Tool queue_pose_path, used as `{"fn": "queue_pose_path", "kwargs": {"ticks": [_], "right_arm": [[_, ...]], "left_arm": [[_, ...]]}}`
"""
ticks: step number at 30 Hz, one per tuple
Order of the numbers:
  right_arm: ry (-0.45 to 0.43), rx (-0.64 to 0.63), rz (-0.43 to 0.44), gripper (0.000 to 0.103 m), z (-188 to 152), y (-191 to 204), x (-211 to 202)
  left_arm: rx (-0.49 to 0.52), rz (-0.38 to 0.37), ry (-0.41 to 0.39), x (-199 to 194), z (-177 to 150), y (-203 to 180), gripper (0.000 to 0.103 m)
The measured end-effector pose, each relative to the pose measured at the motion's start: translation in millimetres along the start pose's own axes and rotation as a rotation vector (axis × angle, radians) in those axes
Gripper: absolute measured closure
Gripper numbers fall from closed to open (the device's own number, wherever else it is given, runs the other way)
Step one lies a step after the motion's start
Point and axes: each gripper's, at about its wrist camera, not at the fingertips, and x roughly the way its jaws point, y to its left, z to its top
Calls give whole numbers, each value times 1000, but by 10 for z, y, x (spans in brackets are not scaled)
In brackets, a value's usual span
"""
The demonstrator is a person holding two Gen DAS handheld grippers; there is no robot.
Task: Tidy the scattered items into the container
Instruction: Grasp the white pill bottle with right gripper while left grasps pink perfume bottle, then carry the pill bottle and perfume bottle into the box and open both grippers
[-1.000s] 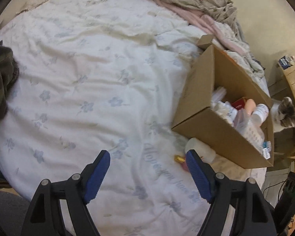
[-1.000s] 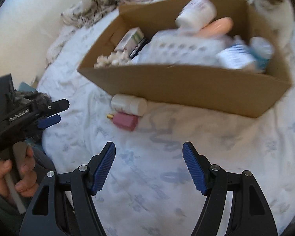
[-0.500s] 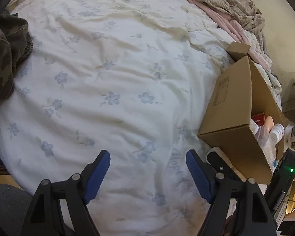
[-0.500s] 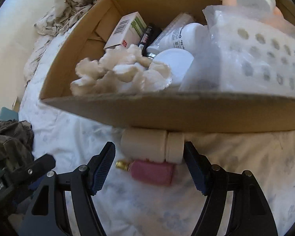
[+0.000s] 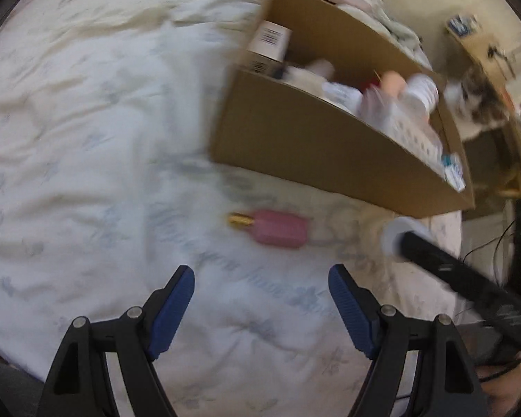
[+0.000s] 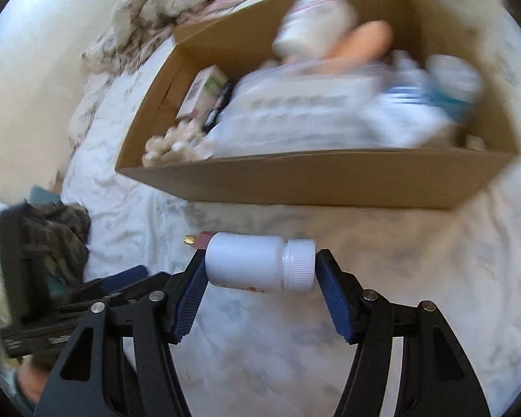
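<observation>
White plastic fills the right tongs (image 6: 260, 271): a white pill bottle (image 6: 257, 266) lies sideways between the blue pads (image 6: 192, 299), base against the left pad and ribbed cap against the right. The jaws have just been closing on it, and both pads now meet its ends, so the bottle is gripped lengthwise just above the flowered bedspread (image 6: 399, 312). Behind it, partly hidden, a pink bottle with a gold cap (image 5: 272, 227) lies on its side on the bed, near the cardboard box (image 6: 312, 177) but apart from its near wall. The box sits farther back on the bed, already crowded with a small carton (image 6: 203, 92), a pale fluffy wad (image 6: 177, 146), a clear plastic bag and several blurred bottles. The left tongs (image 5: 260, 299) hover over the bedspread with jaws wide apart and nothing between them, the pink bottle lying just beyond the tips. Crumpled bedding (image 6: 149, 17) is heaped at the far edge.
</observation>
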Motion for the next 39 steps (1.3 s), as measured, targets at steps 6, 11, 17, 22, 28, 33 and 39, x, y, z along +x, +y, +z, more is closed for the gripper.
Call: {"fn": "queue_pose_path", "kwargs": {"ticks": [6, 11, 17, 22, 28, 33, 39], "right_arm": [[-66, 66, 87, 36, 16, -93, -219], [-86, 64, 122, 36, 12, -100, -377], [-75, 47, 169, 36, 52, -36, -398], [-96, -22, 186, 36, 217, 196, -447], [-127, -85, 158, 36, 699, 307, -414], [-159, -83, 72, 36, 1100, 188, -376], [-134, -74, -10, 36, 1324, -81, -196]], "left_arm": [[70, 87, 42, 433, 123, -269, 23], [136, 188, -30, 498, 168, -317, 41], [142, 175, -28, 282, 89, -281, 41], [150, 139, -100, -222, 109, -263, 41], [93, 42, -264, -806, 464, -295, 40], [56, 26, -269, -705, 930, -398, 40], [12, 38, -196, -188, 1318, -534, 40]]}}
